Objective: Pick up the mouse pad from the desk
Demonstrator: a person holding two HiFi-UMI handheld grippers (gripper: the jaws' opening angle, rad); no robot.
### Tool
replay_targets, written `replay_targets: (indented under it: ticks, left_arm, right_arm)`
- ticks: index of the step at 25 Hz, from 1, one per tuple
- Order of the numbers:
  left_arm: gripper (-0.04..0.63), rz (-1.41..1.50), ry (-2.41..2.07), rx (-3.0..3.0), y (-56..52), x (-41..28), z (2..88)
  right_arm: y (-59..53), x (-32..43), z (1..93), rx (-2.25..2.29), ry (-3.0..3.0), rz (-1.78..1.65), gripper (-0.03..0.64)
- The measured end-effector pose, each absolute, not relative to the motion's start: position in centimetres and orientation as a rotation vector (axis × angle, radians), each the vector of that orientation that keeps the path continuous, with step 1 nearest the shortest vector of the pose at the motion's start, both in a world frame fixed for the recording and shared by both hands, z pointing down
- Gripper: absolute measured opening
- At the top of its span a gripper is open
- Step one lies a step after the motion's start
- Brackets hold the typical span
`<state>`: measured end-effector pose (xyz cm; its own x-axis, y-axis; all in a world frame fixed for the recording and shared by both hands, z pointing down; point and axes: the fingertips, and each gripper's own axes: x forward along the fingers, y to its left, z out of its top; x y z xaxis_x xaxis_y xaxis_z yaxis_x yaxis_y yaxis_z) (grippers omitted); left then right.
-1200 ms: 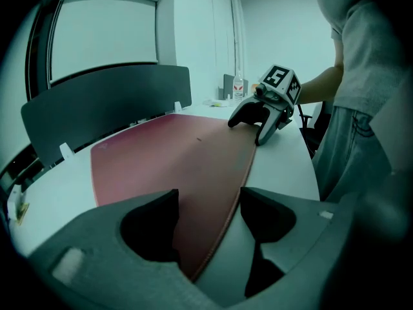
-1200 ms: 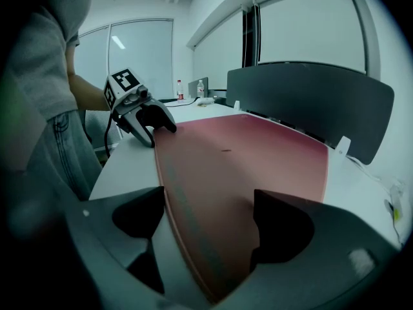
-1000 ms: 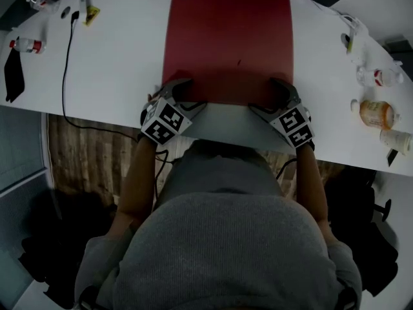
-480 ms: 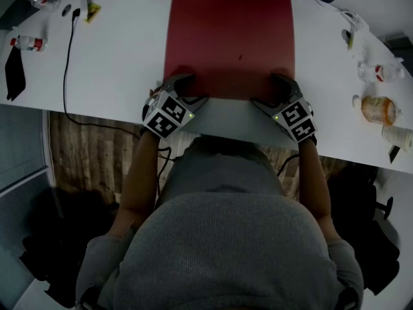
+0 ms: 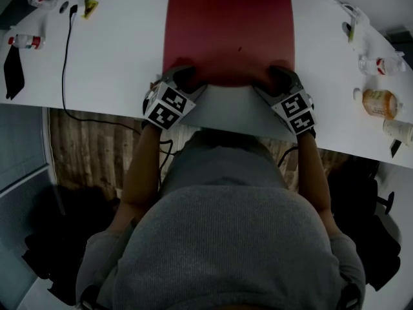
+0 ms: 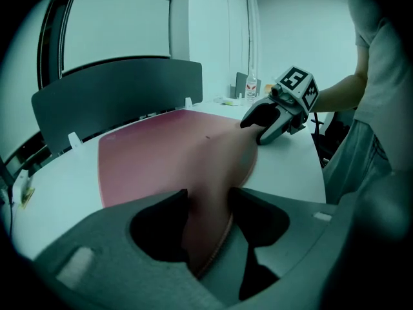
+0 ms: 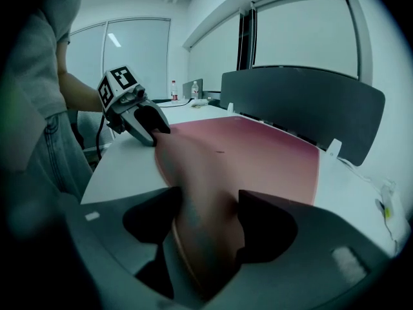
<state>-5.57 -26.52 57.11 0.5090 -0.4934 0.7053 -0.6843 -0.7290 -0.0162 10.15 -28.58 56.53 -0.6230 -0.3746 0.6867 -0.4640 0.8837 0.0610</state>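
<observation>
Both jaw pairs have just been closing: your left gripper (image 5: 186, 77) is pinching the near-left corner of the mouse pad (image 5: 229, 31), mostly lying on the tabletop (image 5: 116, 57); your right gripper (image 5: 280, 77) is pinching the near-right corner. Lift evenly, avoiding buckling.

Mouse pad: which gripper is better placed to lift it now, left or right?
Neither alone, probably. The left gripper and right gripper have just been closing, each on one near corner of the pad; lift with both.
</observation>
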Motion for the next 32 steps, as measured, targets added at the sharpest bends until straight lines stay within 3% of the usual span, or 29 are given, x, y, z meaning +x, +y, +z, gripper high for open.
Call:
replay_targets:
  ticks: [13, 20, 27, 32]
  left_arm:
    - [0.17, 0.979, -1.146, 2.399, -27.4, -5.8, 56.8]
    - [0.138, 0.61, -1.262, 2.296, -28.1, -5.8, 55.2]
    - [0.1, 0.332, -1.352, 2.315, -29.9, -5.1, 50.9]
    - [0.084, 0.138, -1.378, 2.294, -30.7, -5.4, 47.9]
  right_arm:
    - [-29.3, 10.0, 56.3, 0.737, -2.293, 0.088, 0.225]
    - [-29.9, 10.2, 55.1, 0.843, -2.355, 0.152, 0.194]
    - [-31.4, 10.1, 51.2, 0.996, -2.446, 0.191, 0.101]
    - [-32.1, 10.0, 48.1, 1.075, -2.512, 0.168, 0.087]
